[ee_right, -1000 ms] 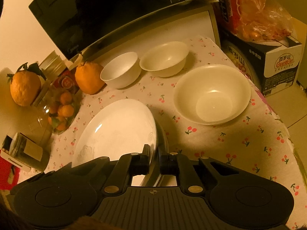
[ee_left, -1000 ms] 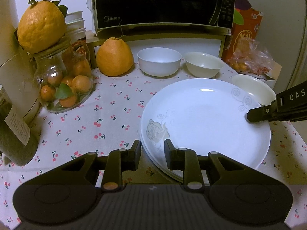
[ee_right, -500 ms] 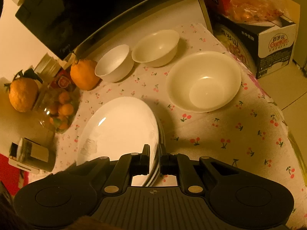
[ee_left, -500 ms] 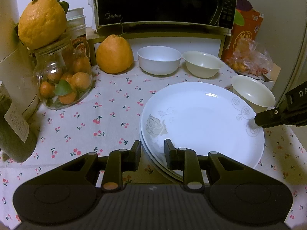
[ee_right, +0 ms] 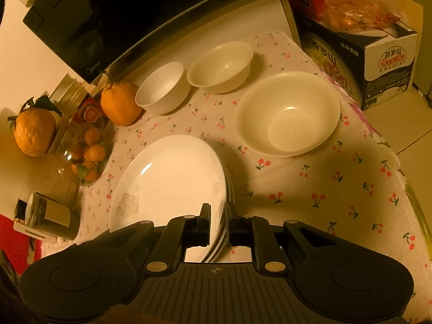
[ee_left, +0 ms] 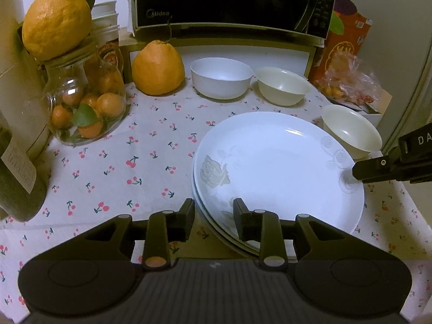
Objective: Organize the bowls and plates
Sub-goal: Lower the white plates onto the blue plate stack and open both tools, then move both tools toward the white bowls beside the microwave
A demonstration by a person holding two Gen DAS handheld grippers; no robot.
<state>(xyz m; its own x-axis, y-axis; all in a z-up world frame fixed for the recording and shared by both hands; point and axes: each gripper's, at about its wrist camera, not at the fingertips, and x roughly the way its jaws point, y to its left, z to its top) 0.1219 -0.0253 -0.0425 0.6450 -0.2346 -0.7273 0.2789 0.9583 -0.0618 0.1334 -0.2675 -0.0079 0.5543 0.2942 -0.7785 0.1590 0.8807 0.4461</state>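
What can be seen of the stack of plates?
The stack of plates is glossy white, ceramic-looking, with faint rose and swirl prints on the top plate. It lies flat on the cherry-print tablecloth. The left gripper and right gripper each straddle its rim on opposite sides; both have just been opening.

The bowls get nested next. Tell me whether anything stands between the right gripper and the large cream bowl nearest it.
Nothing visible: only bare tablecloth lies between the right gripper and the large cream bowl. The rim of the plate stack is between its fingers, which have just been opening, so back off that rim first.
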